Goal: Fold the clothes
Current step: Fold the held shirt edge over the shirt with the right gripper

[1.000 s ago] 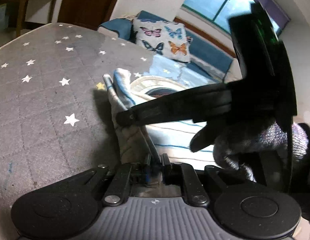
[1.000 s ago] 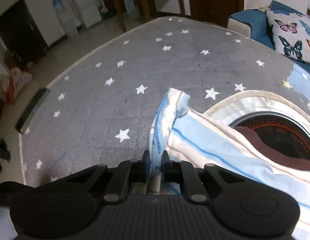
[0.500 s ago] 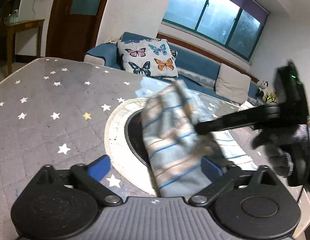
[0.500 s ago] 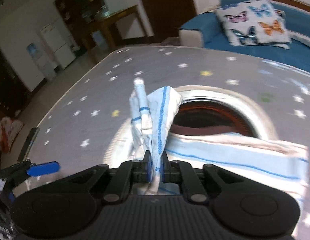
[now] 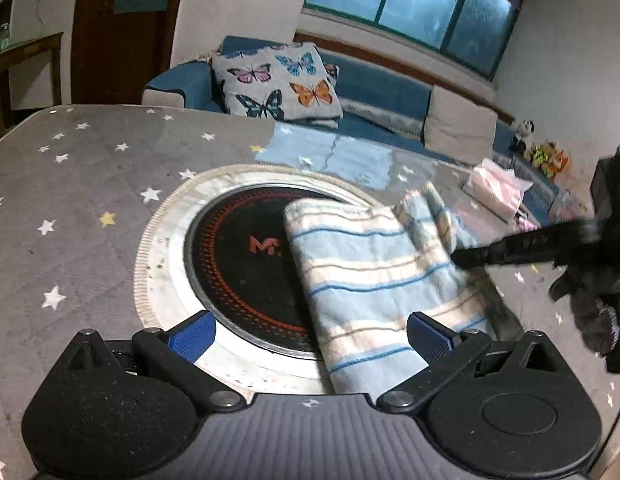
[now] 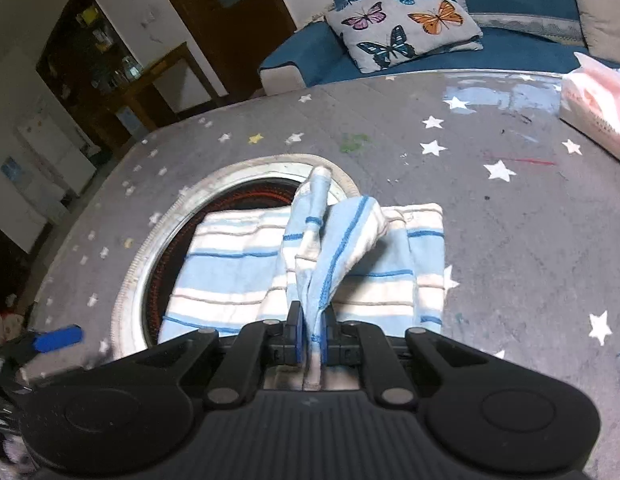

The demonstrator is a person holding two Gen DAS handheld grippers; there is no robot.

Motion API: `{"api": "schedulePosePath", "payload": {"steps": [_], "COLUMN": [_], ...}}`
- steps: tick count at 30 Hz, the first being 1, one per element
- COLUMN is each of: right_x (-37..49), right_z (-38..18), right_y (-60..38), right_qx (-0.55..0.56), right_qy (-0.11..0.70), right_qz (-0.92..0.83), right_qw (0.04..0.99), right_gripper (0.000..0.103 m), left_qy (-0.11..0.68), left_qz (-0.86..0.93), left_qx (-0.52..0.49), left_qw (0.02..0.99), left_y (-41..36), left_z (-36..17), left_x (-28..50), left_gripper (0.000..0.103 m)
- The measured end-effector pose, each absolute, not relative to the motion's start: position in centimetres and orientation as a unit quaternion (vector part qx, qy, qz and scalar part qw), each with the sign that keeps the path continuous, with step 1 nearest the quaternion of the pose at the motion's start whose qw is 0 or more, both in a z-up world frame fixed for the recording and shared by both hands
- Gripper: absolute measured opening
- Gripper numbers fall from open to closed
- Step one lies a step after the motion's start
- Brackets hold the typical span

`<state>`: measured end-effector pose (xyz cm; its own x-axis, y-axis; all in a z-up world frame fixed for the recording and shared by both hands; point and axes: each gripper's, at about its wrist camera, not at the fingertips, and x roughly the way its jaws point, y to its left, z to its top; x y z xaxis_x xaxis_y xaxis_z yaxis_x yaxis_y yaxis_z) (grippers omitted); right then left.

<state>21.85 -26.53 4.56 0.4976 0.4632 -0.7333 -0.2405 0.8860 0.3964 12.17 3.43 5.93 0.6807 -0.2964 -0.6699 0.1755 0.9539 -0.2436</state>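
Note:
A blue and cream striped cloth [image 5: 374,280] lies folded on the grey star-patterned table, partly over a round black cooktop [image 5: 238,264]. My left gripper [image 5: 310,332] is open above the cloth's near edge, holding nothing. My right gripper [image 6: 312,332] is shut on a corner of the striped cloth [image 6: 330,256] and holds that corner raised above the flat part. In the left wrist view the right gripper [image 5: 462,258] reaches in from the right at the cloth's far corner. A blue pad of the left gripper [image 6: 58,338] shows at the left edge of the right wrist view.
The cooktop has a pale ribbed ring [image 5: 158,216] set into the table cover [image 5: 70,184]. A pink tissue pack [image 6: 594,100] lies at the table's far right. A blue sofa with a butterfly cushion [image 5: 274,80] stands behind the table.
My left gripper let go of the cloth and opened. My right gripper carried its corner over to the right, and the cloth now lies doubled over.

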Motion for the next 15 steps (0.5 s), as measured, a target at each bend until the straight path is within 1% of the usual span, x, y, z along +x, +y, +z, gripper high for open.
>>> {"api": "schedulePosePath", "payload": {"steps": [3,7,10,15], "right_x": [21.2,22.4,22.8,22.0], "right_z": [5.9,4.9,2.8,2.7], "right_y": [-27.1,-28.5,-29.0,-29.5], "right_qx": [0.118,0.112,0.115,0.132], "right_qy": [0.435,0.446,0.461,0.447], "right_qz": [0.216,0.206,0.187,0.199], "right_qw": [0.866,0.864,0.860,0.862], "right_gripper": [0.007,0.007,0.008,0.009], "left_qy": [0.387,0.401,0.411,0.413], "left_qz": [-0.129,-0.124,-0.127,-0.135], "left_qx": [-0.071,-0.064,-0.057,-0.044], "left_qw": [0.910,0.905,0.901,0.900], "left_y": [2.7,2.2,1.6,0.6], "left_z": [5.5,4.7,4.3,4.2], "left_x": [12.5,13.1,13.4,14.0], "left_gripper": [0.103,0.103,0.103,0.103]}}
